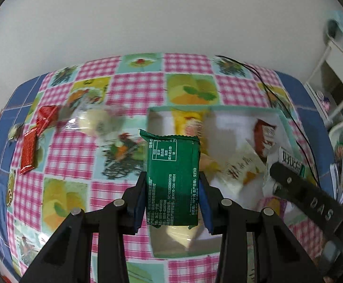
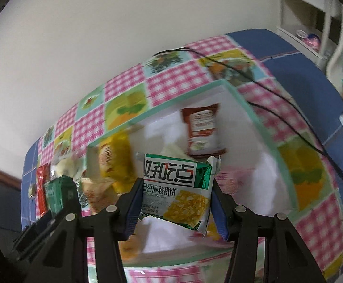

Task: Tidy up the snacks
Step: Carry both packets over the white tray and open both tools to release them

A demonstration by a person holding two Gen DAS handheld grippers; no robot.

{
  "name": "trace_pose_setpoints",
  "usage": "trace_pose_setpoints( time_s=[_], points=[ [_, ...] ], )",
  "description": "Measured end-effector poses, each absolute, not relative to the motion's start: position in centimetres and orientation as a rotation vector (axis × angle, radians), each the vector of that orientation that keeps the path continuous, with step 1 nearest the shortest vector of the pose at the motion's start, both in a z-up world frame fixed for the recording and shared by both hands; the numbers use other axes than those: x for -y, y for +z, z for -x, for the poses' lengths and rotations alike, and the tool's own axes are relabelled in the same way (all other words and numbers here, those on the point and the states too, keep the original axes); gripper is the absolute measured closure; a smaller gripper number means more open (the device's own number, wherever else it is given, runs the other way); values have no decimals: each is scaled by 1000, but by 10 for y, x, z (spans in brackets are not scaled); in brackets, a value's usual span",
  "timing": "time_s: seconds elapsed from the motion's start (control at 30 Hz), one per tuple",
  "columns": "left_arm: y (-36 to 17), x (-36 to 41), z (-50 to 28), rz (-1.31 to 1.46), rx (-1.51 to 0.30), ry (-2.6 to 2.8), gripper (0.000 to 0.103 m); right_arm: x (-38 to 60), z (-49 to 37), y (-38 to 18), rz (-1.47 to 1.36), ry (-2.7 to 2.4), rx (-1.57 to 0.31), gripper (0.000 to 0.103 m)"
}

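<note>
My left gripper (image 1: 172,188) is shut on a dark green snack packet (image 1: 173,176), held upright above the left edge of a white box with a mint-green rim (image 1: 287,127). My right gripper (image 2: 175,200) is shut on a white and green biscuit packet (image 2: 178,191), held over the same box (image 2: 261,127). The box holds a yellow packet (image 1: 188,122), a red-brown packet (image 2: 202,129) and a pale packet (image 1: 240,167). The right gripper with its packet shows at the right in the left wrist view (image 1: 287,172). The left gripper with the green packet shows at the left in the right wrist view (image 2: 60,191).
Red packets (image 1: 33,139) and a clear-wrapped pale snack (image 1: 96,122) lie on the checked tablecloth (image 1: 133,89) left of the box. A black cable (image 2: 277,99) runs across the cloth behind and right of the box. A white shelf unit (image 1: 336,77) stands at the far right.
</note>
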State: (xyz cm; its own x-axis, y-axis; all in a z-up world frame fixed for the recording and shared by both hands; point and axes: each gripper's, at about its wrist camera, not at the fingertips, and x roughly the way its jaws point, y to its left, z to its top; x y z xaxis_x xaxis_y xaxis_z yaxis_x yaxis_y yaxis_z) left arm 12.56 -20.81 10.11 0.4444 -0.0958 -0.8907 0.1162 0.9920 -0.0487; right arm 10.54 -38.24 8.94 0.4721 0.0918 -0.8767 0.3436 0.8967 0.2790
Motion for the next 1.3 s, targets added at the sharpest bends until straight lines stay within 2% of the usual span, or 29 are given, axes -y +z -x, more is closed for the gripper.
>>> trace_pose_setpoints(
  time_s=[0.37, 0.87, 1.3],
  points=[
    [81, 257, -116, -153, -1136, -190, 61, 397, -106, 80, -480, -166, -1102, 47],
    [67, 257, -120, -101, -1199, -228, 61, 386, -111, 66, -455, -153, -1168, 45],
    [87, 249, -117, -77, -1174, -233, 58, 390, -106, 82, -459, -171, -1126, 45]
  ],
)
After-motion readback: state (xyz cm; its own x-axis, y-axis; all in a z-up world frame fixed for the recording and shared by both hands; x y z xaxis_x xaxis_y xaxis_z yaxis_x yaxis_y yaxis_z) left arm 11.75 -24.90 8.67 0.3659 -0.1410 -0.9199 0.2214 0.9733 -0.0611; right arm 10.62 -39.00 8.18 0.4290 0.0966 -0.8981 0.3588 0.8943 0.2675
